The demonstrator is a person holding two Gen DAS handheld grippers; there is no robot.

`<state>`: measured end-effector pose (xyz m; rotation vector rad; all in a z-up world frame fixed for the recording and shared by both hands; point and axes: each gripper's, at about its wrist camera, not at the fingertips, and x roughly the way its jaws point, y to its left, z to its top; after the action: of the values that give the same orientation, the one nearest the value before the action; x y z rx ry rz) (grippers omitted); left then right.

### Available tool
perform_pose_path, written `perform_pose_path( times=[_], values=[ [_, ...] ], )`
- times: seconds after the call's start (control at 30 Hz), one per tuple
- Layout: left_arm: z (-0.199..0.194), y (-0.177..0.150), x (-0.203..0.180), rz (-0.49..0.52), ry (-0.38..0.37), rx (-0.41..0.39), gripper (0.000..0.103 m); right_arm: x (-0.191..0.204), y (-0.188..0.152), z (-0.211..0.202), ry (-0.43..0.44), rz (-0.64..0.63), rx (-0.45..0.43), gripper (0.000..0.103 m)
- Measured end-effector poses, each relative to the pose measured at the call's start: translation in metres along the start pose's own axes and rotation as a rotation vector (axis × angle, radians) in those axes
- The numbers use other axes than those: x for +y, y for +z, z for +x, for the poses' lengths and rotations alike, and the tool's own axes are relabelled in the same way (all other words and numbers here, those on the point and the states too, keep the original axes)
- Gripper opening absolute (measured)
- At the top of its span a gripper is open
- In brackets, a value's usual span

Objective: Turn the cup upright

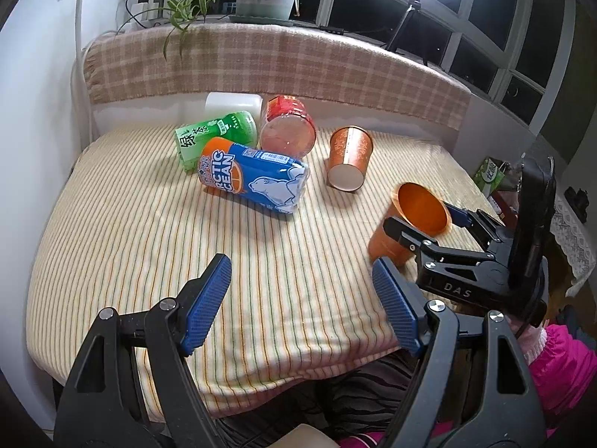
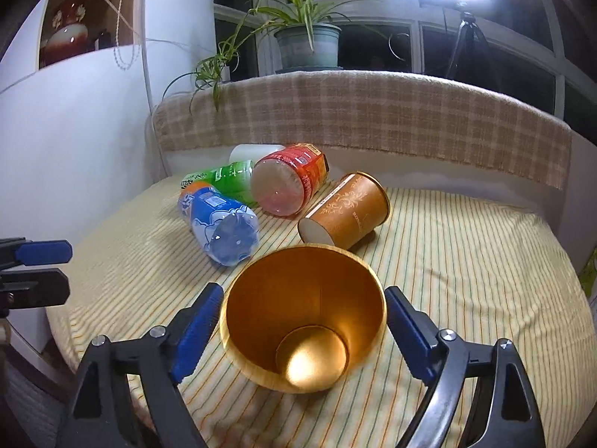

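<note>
orange paper cup (image 2: 304, 321): stands mouth up on the striped tablecloth (image 2: 466, 261) near the front right of the table, base on the cloth, glossy inside visible down to the round bottom; it leans a little toward the right gripper in the left wrist view, so i judge it not quite settled.
right gripper (image 2: 302, 321): its blue pads (image 2: 196, 330) sit either side of the cup's upper wall, touching or just beside it; i cannot tell whether they still press.
step in hand: setting the cup down and letting go, as i judge it.
doing it well: get the base flat on the cloth first, then part the jaws evenly so neither pad drags the rim sideways; back straight out along the fingers, not upward, since thin paper tips easily.
risk: the soft cloth gives a poor footing, and a pad catching the rim could topple the cup.
left gripper (image 1: 302, 304): jaws wide apart, holding nothing, hovering above the front of the table well clear of the cup.
second paper cup (image 2: 345, 211): lies on its side just behind, base toward the camera; likely the next to turn.
bottles: a blue arctic ocean bottle (image 1: 257, 175), a green tea bottle (image 1: 214, 136) and a red bottle (image 1: 287, 125) lie in a cluster at the back left, apart from the work.
</note>
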<state>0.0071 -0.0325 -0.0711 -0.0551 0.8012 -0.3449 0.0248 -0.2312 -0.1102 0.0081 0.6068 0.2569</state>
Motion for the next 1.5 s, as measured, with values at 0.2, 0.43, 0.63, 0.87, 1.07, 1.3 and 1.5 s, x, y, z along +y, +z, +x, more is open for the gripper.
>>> perform_pose_path(
  times=[0.2, 0.43, 0.63, 0.87, 1.07, 1.3, 1.5],
  values=[
    [-0.008, 0.001, -0.006, 0.006, -0.005, -0.042, 0.080, -0.003, -0.003, -0.029, 0.015, 0.034, -0.020, 0.093],
    [-0.019, 0.004, -0.021, 0.036, 0.005, -0.119, 0.080, -0.008, -0.007, -0.068, -0.017, 0.069, -0.042, 0.095],
    [-0.025, 0.006, -0.033, 0.071, 0.018, -0.169, 0.080, -0.015, -0.006, -0.086, -0.071, 0.102, -0.025, 0.095],
    [-0.027, 0.004, -0.046, 0.117, 0.062, -0.219, 0.084, -0.024, -0.006, -0.098, -0.135, 0.143, -0.014, 0.099],
    [-0.033, 0.000, -0.055, 0.151, 0.125, -0.291, 0.100, -0.027, -0.003, -0.105, -0.191, 0.157, -0.022, 0.102],
    [-0.042, 0.003, -0.053, 0.147, 0.183, -0.361, 0.103, -0.027, 0.006, -0.118, -0.286, 0.143, -0.088, 0.103],
    [-0.045, 0.004, -0.049, 0.128, 0.203, -0.383, 0.103, -0.022, 0.014, -0.127, -0.351, 0.113, -0.160, 0.103]
  ],
)
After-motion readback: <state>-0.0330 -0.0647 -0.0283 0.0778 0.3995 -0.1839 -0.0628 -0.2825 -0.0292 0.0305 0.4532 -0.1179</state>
